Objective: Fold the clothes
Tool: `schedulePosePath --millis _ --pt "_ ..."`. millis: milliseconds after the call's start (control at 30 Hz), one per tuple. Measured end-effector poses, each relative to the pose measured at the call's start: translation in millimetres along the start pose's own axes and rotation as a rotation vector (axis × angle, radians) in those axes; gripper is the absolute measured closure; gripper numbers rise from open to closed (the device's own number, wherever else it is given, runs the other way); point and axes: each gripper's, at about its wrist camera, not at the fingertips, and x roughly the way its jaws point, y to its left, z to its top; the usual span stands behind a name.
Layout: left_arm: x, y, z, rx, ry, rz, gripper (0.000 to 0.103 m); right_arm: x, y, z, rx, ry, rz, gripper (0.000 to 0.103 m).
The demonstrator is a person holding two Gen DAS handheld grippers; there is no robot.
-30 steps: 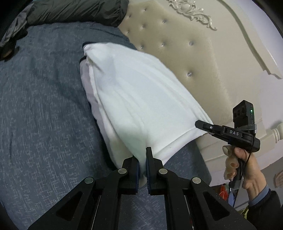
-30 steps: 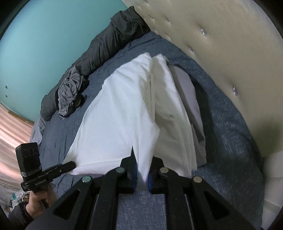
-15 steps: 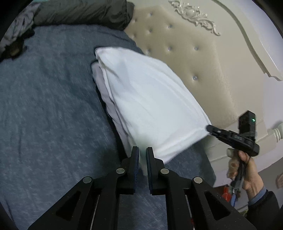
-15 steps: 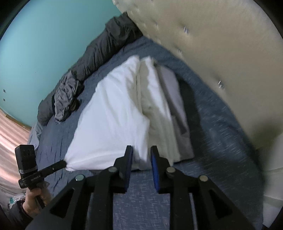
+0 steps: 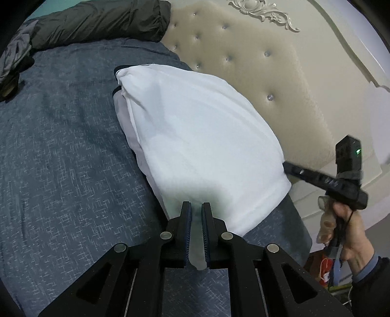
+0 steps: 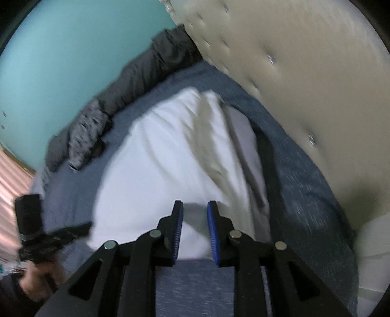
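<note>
My left claw (image 5: 196,212) is pinched narrow on a corner of the white garment (image 5: 199,136), a tab of cloth poking out between the blue pads, so I have that near hem pinned while the fold settles. The garment lies on the blue bedspread (image 5: 61,146), doubled over, right beside the tufted headboard (image 5: 256,73), with a paler grey layer peeking out along its edge on the side away from the headboard. My right claw (image 6: 195,212) stands open over the hem nearer the headboard, pads apart with nothing between them; I judge it has let its corner go so the top layer can drop flat. Half a second ago those jaws were closer together and right at the cloth's edge; a second ago they were shut on a raised peak of fabric, which has since come down. The garment now lies lower and smoother than it did then. A dark rolled quilt (image 5: 97,22) and a crumpled grey garment (image 6: 85,136) lie far from the headboard's near end, well apart from my work. The right-wrist view is blurred, so finer creases I cannot tell.
</note>
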Motion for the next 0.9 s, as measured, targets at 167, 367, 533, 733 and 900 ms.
schedulePosePath --millis 167,367,533,733,900 --pt "-2.3 2.7 -0.5 0.021 -0.015 0.004 0.094 -9.0 -10.5 0.4 0.026 -0.077 -0.024 0.085" --pt "-10.3 8.7 12.6 0.033 -0.042 0.013 0.094 -15.8 2.1 59.7 0.016 -0.155 -0.014 0.084" --pt "-2.5 16.6 17.9 0.037 -0.043 -0.005 0.094 10.3 20.6 117.0 -0.023 -0.115 -0.051 0.062" --pt "5.8 20.5 17.3 0.068 -0.046 -0.029 0.094 56.9 36.2 152.3 -0.125 0.02 -0.134 0.062" --pt "12.7 23.8 16.8 0.095 -0.048 -0.048 0.094 90.4 38.5 173.3 -0.144 0.066 -0.181 0.062"
